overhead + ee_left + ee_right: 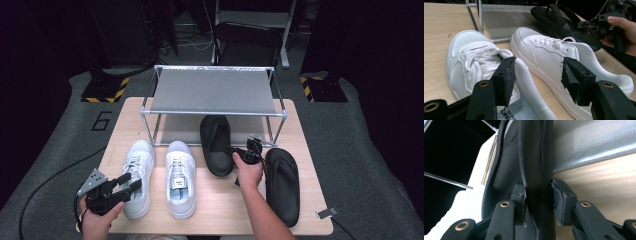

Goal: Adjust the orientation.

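Holding the inner black sandal [216, 145] by its edge in my right gripper [239, 156], fingers [520, 195] clamped on it, I have it lying half under the shoe rack [212, 91], toe on the lower shelf. The other sandal [282, 184] lies on the desk [225, 205] right of the rack, and both white sneakers [159, 176] sit in front of it (untouched, I judge). My left gripper [131, 183] hangs spread wide at the left sneaker's collar, gripping nothing.

Matt black sandal [216, 145], smooth white leather sneaker [180, 177]
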Tool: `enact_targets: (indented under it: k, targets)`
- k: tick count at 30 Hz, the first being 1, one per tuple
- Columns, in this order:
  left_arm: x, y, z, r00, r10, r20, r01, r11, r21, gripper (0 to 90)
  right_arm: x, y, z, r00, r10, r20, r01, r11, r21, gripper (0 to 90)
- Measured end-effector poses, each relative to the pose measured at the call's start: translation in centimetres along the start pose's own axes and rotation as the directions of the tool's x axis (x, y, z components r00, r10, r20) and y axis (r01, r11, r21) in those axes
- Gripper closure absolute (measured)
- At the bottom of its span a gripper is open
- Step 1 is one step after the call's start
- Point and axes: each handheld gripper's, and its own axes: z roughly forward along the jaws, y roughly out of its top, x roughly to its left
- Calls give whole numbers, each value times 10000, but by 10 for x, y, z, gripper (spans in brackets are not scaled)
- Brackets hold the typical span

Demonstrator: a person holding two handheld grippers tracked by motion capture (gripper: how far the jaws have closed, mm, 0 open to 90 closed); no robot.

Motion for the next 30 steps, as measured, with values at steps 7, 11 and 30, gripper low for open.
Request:
enact_targets:
  k: [7, 11, 30]
  targets:
    - [3, 1, -3, 10000, 16, 19, -16, 9999, 100, 443, 12, 12, 10, 9996, -200, 179, 202, 9998, -74, 650]
    - [3, 0, -4, 10000, 11, 20, -12, 9998, 209, 443, 13, 18, 21, 9994, -245, 248, 247, 9997, -77, 650]
    - [6, -9, -19, 9998, -115, -149, 118, 9996, 241, 440, 11, 37, 60, 9987, 442, 253, -430, 9980, -464, 650]
